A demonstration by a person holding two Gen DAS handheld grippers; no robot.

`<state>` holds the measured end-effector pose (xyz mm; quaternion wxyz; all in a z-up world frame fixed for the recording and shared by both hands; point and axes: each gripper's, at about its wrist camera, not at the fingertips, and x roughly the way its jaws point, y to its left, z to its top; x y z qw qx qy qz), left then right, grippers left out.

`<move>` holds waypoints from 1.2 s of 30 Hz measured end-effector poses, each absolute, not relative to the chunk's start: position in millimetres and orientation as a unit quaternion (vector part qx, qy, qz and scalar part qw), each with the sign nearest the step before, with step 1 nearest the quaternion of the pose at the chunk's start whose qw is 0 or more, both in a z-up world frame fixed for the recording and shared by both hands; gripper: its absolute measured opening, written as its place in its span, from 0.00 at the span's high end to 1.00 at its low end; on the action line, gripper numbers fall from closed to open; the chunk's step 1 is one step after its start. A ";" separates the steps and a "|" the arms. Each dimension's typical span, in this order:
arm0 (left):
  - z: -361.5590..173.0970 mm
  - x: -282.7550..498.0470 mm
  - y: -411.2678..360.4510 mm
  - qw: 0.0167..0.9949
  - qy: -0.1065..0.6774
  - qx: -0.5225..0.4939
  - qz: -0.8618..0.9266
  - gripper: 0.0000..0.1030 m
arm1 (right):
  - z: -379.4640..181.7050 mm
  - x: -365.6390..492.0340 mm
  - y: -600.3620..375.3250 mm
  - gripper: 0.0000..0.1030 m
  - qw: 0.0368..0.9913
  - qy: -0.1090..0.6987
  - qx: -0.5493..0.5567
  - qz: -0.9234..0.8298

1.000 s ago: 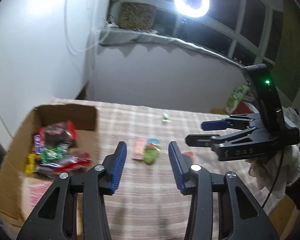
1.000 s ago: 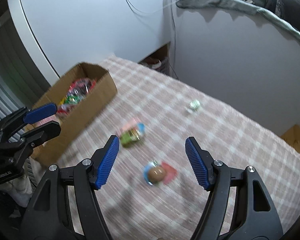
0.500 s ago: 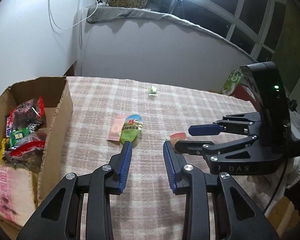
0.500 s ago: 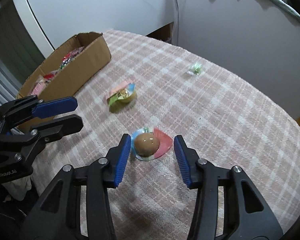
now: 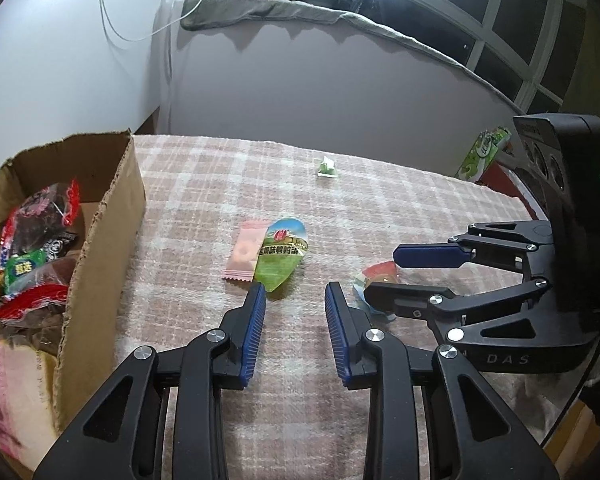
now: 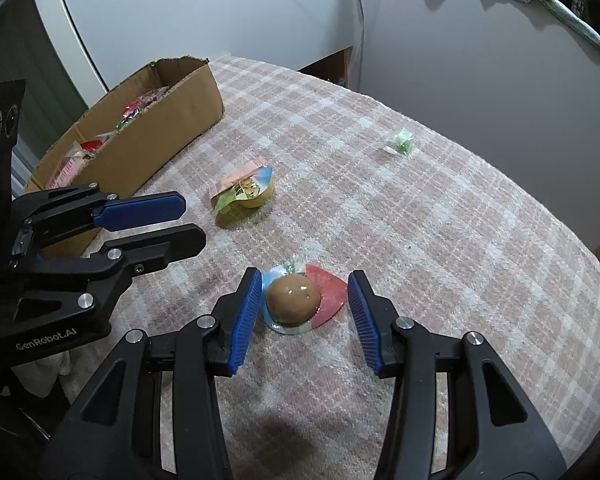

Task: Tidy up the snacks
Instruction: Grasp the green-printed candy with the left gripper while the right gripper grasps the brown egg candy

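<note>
A cardboard box (image 5: 100, 236) (image 6: 172, 128) holds several wrapped snacks at the table's left. A green egg packet (image 5: 282, 260) (image 6: 244, 194) and a pink wafer packet (image 5: 246, 252) lie together mid-table. A brown egg in a round red-and-blue pack (image 6: 300, 300) (image 5: 374, 276) lies between the open fingers of my right gripper (image 6: 304, 312) (image 5: 384, 276), jaws either side, not touching. My left gripper (image 5: 296, 312) (image 6: 188, 224) is open and empty, just short of the green packet. A small green candy (image 5: 327, 167) (image 6: 400, 145) lies far back.
The table has a pink plaid cloth (image 5: 380, 208) with a rounded far edge by a grey wall. A green bag (image 5: 484, 154) stands beyond the right edge. A white cabinet (image 6: 180, 8) is behind the box.
Both grippers have come lower and closer to the table. The right gripper now straddles the egg pack, jaws narrowed. The left gripper has neared the green packet.
</note>
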<state>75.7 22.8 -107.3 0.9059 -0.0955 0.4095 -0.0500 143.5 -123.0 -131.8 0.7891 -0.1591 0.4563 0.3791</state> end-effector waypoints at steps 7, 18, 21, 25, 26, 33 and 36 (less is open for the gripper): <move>-119.6 82.0 35.4 0.897 0.421 -0.121 -0.049 0.72 | -135.7 147.3 -119.9 0.54 0.789 0.454 -0.167 0.378; -124.5 93.5 35.2 0.892 0.432 -0.123 -0.055 0.72 | -141.1 144.1 -116.2 0.54 0.791 0.443 -0.195 0.374; -123.5 99.4 34.7 0.892 0.435 -0.115 -0.049 0.72 | -140.7 146.4 -117.3 0.54 0.792 0.444 -0.193 0.373; -123.9 108.5 27.4 0.893 0.440 -0.091 -0.039 0.70 | -140.6 150.7 -118.7 0.54 0.793 0.443 -0.196 0.370; -123.9 110.0 26.1 0.893 0.440 -0.087 -0.039 0.67 | -140.6 152.1 -119.6 0.54 0.793 0.444 -0.195 0.369; -124.5 120.0 20.8 0.897 0.437 -0.068 -0.015 0.64 | -140.0 157.8 -125.4 0.54 0.792 0.448 -0.183 0.372; -125.6 120.3 17.3 0.896 0.439 -0.060 -0.020 0.64 | -139.5 156.5 -124.1 0.52 0.791 0.445 -0.183 0.378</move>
